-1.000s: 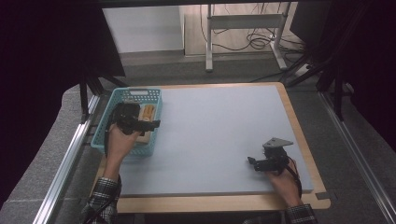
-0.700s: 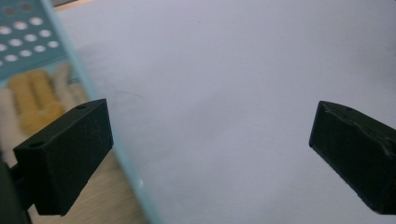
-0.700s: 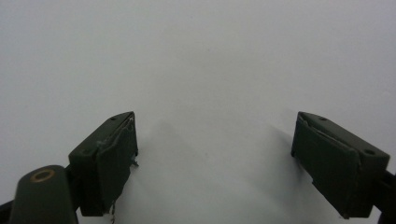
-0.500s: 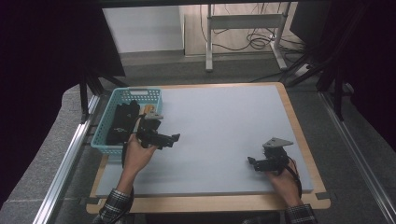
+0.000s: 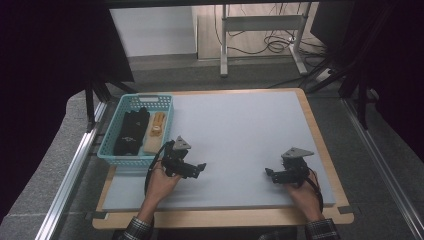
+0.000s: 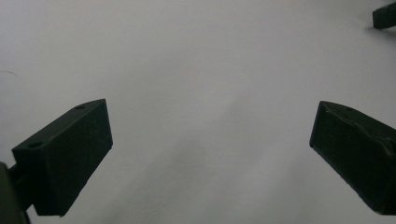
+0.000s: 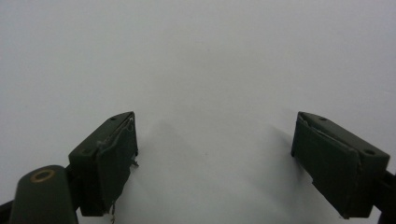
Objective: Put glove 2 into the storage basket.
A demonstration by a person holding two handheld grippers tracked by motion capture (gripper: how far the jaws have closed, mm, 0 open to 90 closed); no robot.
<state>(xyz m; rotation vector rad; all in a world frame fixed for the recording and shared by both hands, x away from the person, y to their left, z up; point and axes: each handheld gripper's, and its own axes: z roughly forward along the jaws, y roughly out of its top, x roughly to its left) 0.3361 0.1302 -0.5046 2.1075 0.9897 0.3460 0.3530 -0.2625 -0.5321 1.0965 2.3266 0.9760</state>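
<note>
Left gripper (image 5: 199, 167), held in the person's left hand (image 5: 161, 181), hovers low over the pale grey mat (image 5: 240, 130) at the near left of the table, just right of a turquoise basket (image 5: 116, 146). Its jaws stand spread wide with nothing between them; the left gripper view looks past both black jaws onto bare mat. The jaws point right, toward the middle of the table and away from the basket.

Inside the basket lie two things side by side. A black bundle (image 5: 131, 131), perhaps folded fabric, takes the left part. A tan object (image 5: 155, 131) lies along the right wall. Both run lengthwise from near to far, matching the basket's long side. What the tan object is cannot be told at this size.

Right gripper (image 5: 270, 174), in the person's right hand (image 5: 302, 192), rests at the near right of the mat, well apart from the basket. Its jaws are also spread and empty, aimed left toward the other gripper.

The basket's contents lie to the left of and slightly beyond the left gripper, behind its jaws. The left hand is by far the nearer one. To reach either item, that gripper would likely need to turn back toward the basket and close across the item's narrow width.
</note>
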